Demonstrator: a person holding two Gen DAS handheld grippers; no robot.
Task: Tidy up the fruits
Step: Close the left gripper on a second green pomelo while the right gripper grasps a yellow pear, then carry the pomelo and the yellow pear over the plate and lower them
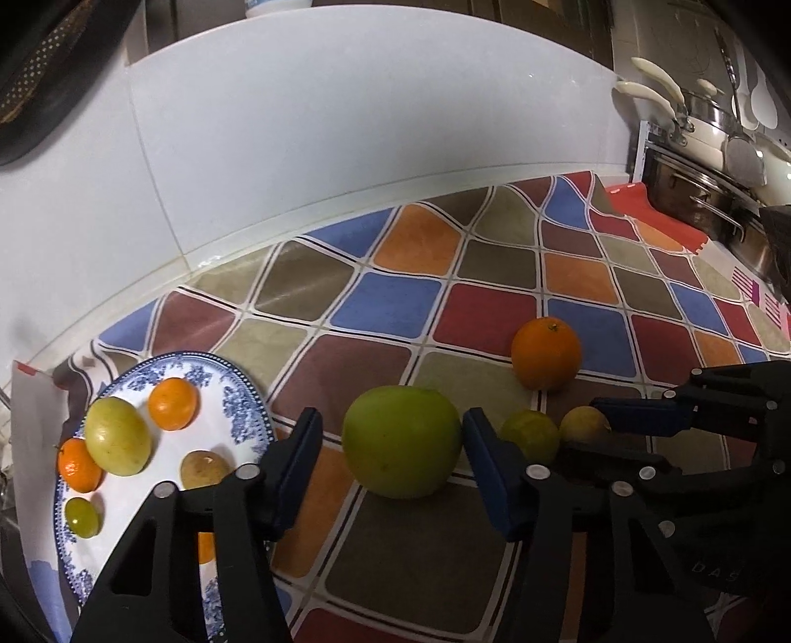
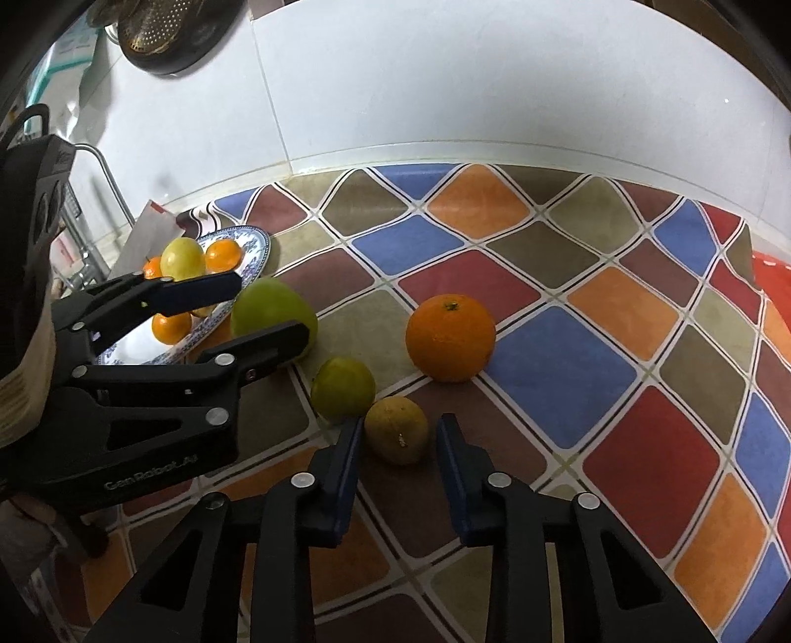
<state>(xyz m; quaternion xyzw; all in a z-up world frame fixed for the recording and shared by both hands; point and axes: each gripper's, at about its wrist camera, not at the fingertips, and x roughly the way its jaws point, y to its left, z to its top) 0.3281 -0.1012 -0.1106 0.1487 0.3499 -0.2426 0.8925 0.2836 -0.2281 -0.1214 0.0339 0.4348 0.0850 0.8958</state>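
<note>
A big green apple rests on the chequered mat between the fingers of my left gripper. The right pad sits against it, while a strip of mat shows beside the left pad, so that gripper is open. My right gripper is shut on a small yellow-brown fruit on the mat. A small green citrus lies just left of that fruit, and an orange stands behind it. The blue-and-white plate at the left holds several small fruits.
A white tiled wall runs along the back of the mat. Pots and pans stand at the far right. A colander hangs at the upper left, above a metal rack. A person's hand holds the left gripper.
</note>
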